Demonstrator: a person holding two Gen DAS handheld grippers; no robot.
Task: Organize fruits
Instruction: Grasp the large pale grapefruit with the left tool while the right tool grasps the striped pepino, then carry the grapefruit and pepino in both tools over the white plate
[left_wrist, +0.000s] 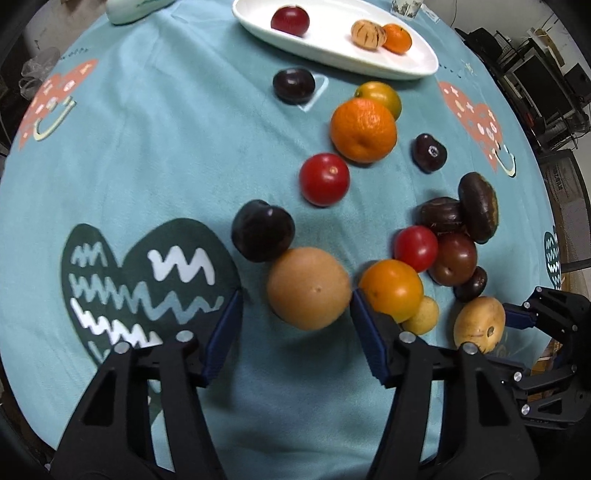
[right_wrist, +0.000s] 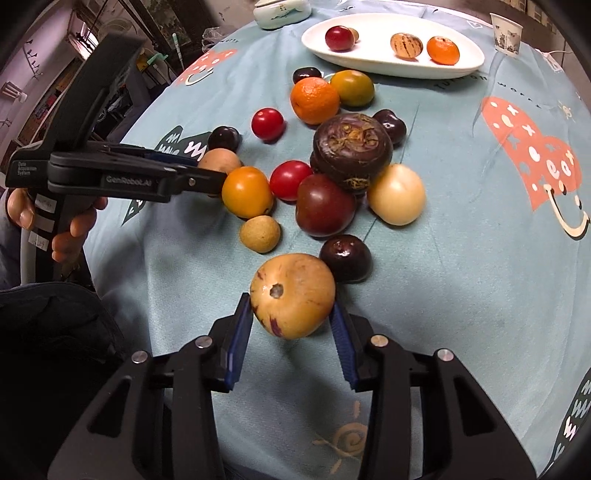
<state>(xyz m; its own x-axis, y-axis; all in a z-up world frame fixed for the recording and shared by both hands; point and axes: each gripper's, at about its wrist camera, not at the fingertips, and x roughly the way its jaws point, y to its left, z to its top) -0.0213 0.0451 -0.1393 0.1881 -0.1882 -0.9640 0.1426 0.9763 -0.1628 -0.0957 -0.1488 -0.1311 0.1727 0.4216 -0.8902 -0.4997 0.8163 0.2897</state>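
Observation:
Many loose fruits lie on a teal tablecloth. My left gripper (left_wrist: 295, 310) is open around a tan round fruit (left_wrist: 308, 288); its right finger touches the fruit, the left finger stands apart. It also shows in the right wrist view (right_wrist: 207, 173). My right gripper (right_wrist: 291, 314) has both pads against a yellow-tan melon-like fruit (right_wrist: 291, 295) resting on the cloth, also seen in the left wrist view (left_wrist: 479, 323). A white oval plate (right_wrist: 391, 62) at the far side holds a red fruit (right_wrist: 339, 38), a striped fruit (right_wrist: 405, 45) and a tangerine (right_wrist: 442, 50).
Near the left gripper lie a dark plum (left_wrist: 262, 230), an orange tomato (left_wrist: 391, 290) and a red tomato (left_wrist: 324, 179). A large tangerine (left_wrist: 364, 131) lies further on. A big purple fruit (right_wrist: 351, 151) tops the middle pile. A paper cup (right_wrist: 506, 33) stands far right.

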